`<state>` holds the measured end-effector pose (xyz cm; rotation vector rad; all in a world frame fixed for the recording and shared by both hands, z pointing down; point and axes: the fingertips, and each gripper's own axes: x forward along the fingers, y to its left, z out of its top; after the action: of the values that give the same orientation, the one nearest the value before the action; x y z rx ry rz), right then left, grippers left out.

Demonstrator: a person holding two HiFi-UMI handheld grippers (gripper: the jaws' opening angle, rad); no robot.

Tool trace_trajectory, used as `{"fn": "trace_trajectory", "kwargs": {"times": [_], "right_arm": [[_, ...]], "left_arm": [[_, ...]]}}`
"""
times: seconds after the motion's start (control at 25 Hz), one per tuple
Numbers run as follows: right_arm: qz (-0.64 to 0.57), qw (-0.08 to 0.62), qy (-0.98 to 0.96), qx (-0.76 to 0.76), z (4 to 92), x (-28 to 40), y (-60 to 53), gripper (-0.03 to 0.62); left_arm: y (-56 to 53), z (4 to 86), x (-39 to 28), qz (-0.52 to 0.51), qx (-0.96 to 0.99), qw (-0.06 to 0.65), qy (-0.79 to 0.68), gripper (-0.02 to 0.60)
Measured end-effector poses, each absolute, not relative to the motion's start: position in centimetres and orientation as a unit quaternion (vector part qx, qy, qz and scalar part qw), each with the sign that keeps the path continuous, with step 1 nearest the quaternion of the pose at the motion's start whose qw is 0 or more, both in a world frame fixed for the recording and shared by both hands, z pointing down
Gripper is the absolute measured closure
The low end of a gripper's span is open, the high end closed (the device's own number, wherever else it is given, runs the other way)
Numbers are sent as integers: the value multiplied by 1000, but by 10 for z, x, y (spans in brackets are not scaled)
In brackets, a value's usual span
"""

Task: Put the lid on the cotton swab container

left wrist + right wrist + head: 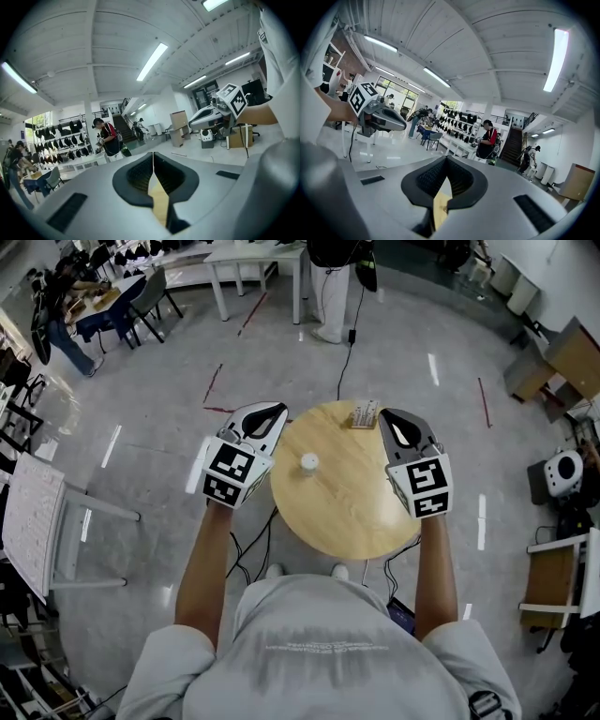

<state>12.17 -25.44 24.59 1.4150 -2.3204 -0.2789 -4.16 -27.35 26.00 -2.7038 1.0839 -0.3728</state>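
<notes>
A small round white thing (308, 462), either a lid or a capped tub, sits near the middle of the round wooden table (347, 512). At the table's far edge stands a small clear container (364, 414) with pale contents. My left gripper (266, 412) hovers at the table's left rim, shut and empty. My right gripper (397, 421) hovers over the right side, just right of the clear container, also shut and empty. In the left gripper view the left gripper (153, 157) points out across the room. The right gripper (446, 161) does the same in the right gripper view.
A grey polished floor surrounds the table. A white chair (42, 521) stands to the left, wooden furniture (553, 587) to the right, and white tables (258, 263) at the back. A cable (345, 352) runs across the floor behind the table. People stand far off.
</notes>
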Motion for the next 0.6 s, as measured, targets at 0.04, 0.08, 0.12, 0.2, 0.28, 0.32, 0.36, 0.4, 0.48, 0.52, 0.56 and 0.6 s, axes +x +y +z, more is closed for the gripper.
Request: {"fn": "trace_trajectory", "kwargs": {"times": [0.04,0.08,0.12,0.2,0.28,0.32,0.36,0.4,0.48,0.52,0.56,0.6], "right_arm": [[-100,197,-833,507,241,121,-256,565],[-100,190,-835,506,237,120,-258,566],[-102,184,-837,506,233,119,-259,566],[-108,174,-839,504,226,116,-263,566],[-114,168,-841,501,219,112,-266,566],[-116,166,-842,500,215,110,-267,566],[-119,166,-842,499,212,108,-268,566],[-123,165,-842,499,210,108,-268,566],[-129,167,-842,497,208,107,-267,566],[-131,167,-842,497,206,106,-266,566],[-134,167,-842,496,204,105,-265,566],[-136,167,-842,494,202,103,-264,566]], "left_arm": [[-274,254,-41,-122,-916,108,368,557],[-275,248,-40,-118,-915,114,368,557],[-275,241,-39,-113,-914,121,369,557],[-276,227,-39,-105,-914,134,369,557],[-276,217,-40,-98,-914,142,366,557],[-277,212,-41,-96,-914,145,367,557],[-278,209,-42,-94,-913,148,368,557],[-278,207,-42,-94,-912,152,368,557],[-275,204,-41,-96,-911,161,368,557],[-273,203,-41,-97,-910,167,367,557],[-271,201,-41,-97,-909,172,366,557],[-270,199,-40,-96,-909,175,366,557]]}}
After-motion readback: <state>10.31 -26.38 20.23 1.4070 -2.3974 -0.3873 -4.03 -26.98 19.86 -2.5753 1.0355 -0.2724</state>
